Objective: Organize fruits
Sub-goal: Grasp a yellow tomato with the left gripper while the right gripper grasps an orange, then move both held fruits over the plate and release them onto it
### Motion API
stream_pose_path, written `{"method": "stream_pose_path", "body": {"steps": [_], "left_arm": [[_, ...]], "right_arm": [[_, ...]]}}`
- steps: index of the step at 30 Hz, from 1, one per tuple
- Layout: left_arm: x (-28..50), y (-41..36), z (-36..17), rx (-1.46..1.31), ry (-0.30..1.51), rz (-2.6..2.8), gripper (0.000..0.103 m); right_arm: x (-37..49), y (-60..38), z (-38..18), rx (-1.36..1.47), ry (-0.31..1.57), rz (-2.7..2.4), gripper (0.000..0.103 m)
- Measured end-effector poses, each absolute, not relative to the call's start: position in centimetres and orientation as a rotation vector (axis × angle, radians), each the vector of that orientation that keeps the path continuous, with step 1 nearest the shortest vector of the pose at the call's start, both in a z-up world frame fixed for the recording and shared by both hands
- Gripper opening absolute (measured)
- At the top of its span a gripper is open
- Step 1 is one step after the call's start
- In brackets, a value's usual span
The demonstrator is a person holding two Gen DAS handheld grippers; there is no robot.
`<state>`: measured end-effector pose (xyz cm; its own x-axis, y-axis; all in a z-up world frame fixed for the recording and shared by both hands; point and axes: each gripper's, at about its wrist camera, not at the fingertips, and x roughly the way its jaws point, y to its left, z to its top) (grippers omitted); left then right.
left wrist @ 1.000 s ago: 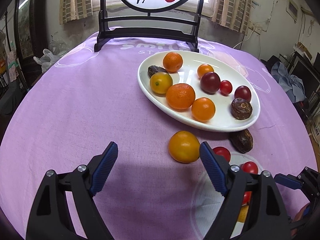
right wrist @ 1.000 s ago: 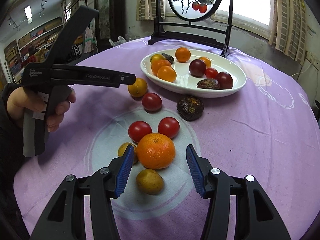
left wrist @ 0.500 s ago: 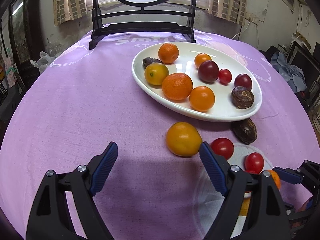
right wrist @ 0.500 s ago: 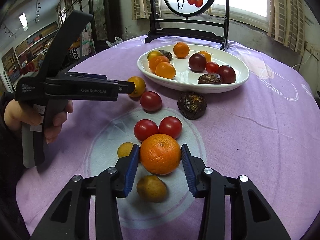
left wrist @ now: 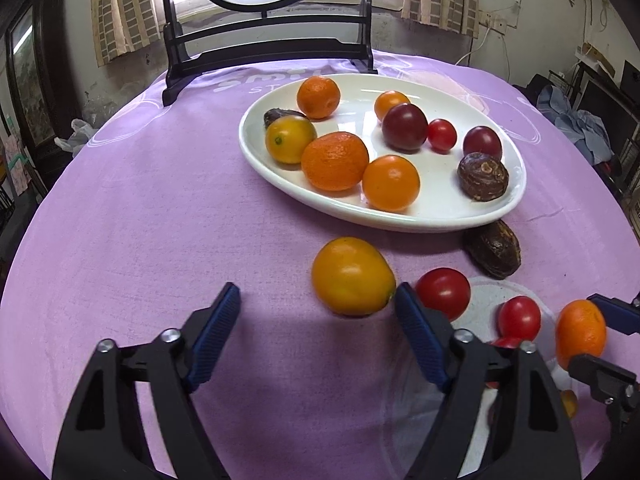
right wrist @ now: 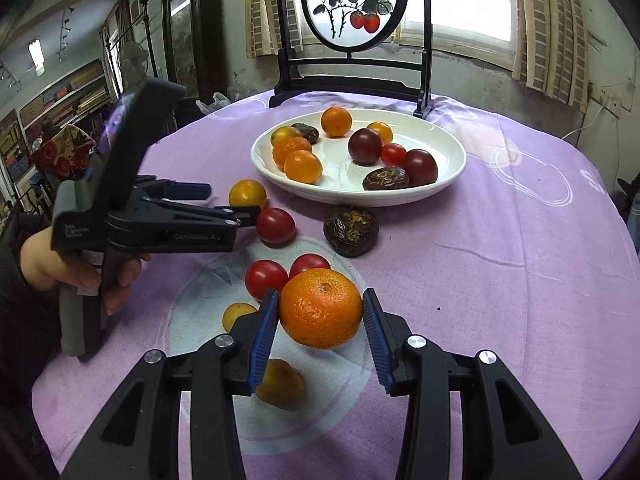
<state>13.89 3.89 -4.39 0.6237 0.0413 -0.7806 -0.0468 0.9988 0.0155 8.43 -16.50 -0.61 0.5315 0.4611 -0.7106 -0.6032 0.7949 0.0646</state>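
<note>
Daylight pours in from the bright, blown-out window [right wrist: 456,0]; soft shadows fall on the purple tablecloth [left wrist: 160,220] below it. Fisheye bends the edges, corners dark.

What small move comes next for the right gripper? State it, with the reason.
Probably carry the mandarin up and forward toward the white oval plate. The right gripper is shut on it, both blue pads against its sides, and its shadow on the purple cloth suggests it is off the surface. The plate has bare space in the middle for it.
</note>
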Motion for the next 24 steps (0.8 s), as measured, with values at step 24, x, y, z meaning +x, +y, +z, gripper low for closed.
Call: {"method": "stream_pose_path", "body": {"steps": [24], "left_arm": [[12.0, 2.5, 0.8, -0.024, 0.785, -0.037, 0.039]], "right_arm": [[9.7, -18.1, 1.8, -0.130, 0.673, 0.525, 0.043]]}}
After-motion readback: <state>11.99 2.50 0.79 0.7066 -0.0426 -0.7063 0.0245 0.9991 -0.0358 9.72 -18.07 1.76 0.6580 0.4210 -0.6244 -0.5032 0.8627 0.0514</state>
